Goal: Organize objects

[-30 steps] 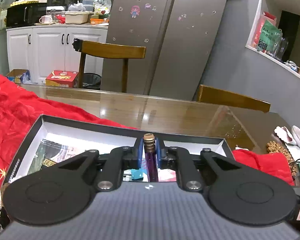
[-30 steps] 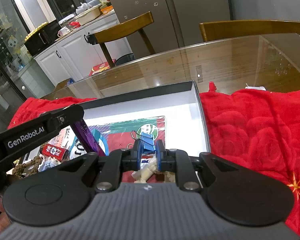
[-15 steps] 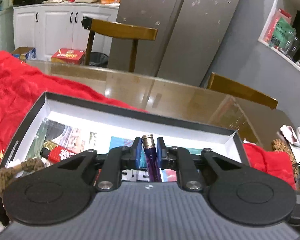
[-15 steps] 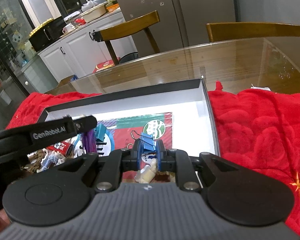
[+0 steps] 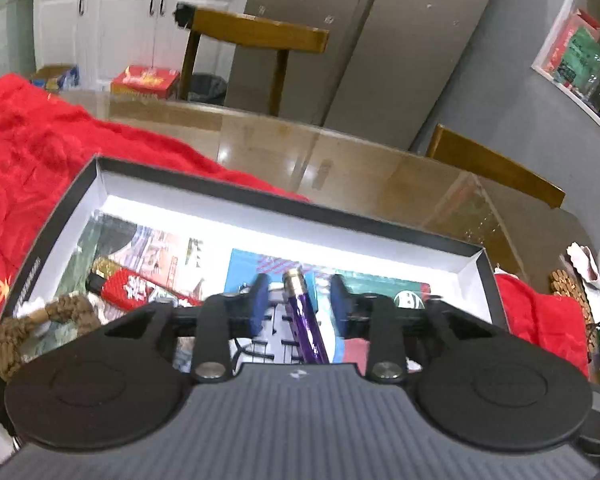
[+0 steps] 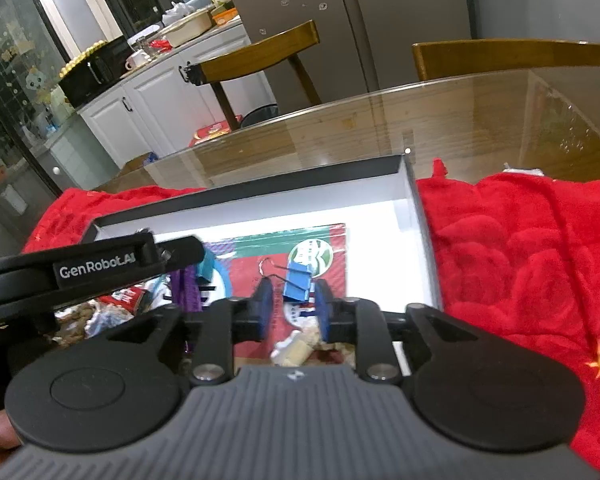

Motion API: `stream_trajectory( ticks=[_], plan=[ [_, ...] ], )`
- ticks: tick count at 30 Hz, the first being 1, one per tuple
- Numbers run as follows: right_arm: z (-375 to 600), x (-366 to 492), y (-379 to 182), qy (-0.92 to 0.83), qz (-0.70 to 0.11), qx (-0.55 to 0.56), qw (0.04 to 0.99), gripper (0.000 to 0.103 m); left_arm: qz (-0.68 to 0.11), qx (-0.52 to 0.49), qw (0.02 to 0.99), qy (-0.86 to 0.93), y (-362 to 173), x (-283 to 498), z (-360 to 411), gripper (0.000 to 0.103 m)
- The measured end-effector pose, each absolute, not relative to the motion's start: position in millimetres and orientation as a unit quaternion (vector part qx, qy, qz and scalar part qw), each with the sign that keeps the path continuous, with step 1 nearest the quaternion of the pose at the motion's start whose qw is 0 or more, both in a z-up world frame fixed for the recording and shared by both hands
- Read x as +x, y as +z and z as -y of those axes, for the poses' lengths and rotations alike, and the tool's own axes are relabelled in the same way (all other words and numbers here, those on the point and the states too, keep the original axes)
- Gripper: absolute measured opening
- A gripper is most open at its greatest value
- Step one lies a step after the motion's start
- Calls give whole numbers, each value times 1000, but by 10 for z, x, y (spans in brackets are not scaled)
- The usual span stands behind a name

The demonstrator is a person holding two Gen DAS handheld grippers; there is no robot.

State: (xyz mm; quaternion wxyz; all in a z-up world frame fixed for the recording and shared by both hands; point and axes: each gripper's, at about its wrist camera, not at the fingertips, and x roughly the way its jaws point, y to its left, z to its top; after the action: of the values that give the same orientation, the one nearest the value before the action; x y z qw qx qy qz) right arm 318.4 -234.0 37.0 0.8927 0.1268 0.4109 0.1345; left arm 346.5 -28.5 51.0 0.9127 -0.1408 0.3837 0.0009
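Note:
A black box with a white inside [image 5: 260,200] lies on a red cloth and holds cards and small items. My left gripper [image 5: 298,304] is open over the box; a purple pen with a gold tip [image 5: 304,316] lies loose between its fingers. My right gripper [image 6: 292,310] is open over the same box [image 6: 416,240]; a blue binder clip [image 6: 298,282] sits between its fingertips, free of the pads. The left gripper's arm [image 6: 88,268] and the purple pen [image 6: 186,292] show at the left of the right wrist view.
A red lighter-like item [image 5: 128,286] and a brown braided rope [image 5: 40,320] lie in the box's left part. A cream-coloured object [image 6: 296,350] lies under the right gripper. The red cloth [image 6: 520,260] covers a glass-topped table [image 6: 420,120]. Wooden chairs [image 5: 256,40] stand behind.
Both grippers have opened over the box. The left let go of the purple pen, the right let go of the blue binder clip. The left gripper tipped down toward the box.

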Motion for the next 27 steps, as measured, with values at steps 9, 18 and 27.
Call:
stream_trajectory(
  ticks=[9, 18, 27],
  plan=[
    [2356, 3112, 528, 163, -384, 138, 898, 78, -332, -91, 939, -11, 774, 3369, 313, 69],
    [2467, 2902, 922, 175, -315, 143, 922, 93, -283, -77, 956, -15, 1208, 3142, 256, 79],
    [2391, 2527, 1401, 175, -274, 105, 940, 103, -229, -58, 971, -20, 1765, 2684, 378, 83]
  ],
)
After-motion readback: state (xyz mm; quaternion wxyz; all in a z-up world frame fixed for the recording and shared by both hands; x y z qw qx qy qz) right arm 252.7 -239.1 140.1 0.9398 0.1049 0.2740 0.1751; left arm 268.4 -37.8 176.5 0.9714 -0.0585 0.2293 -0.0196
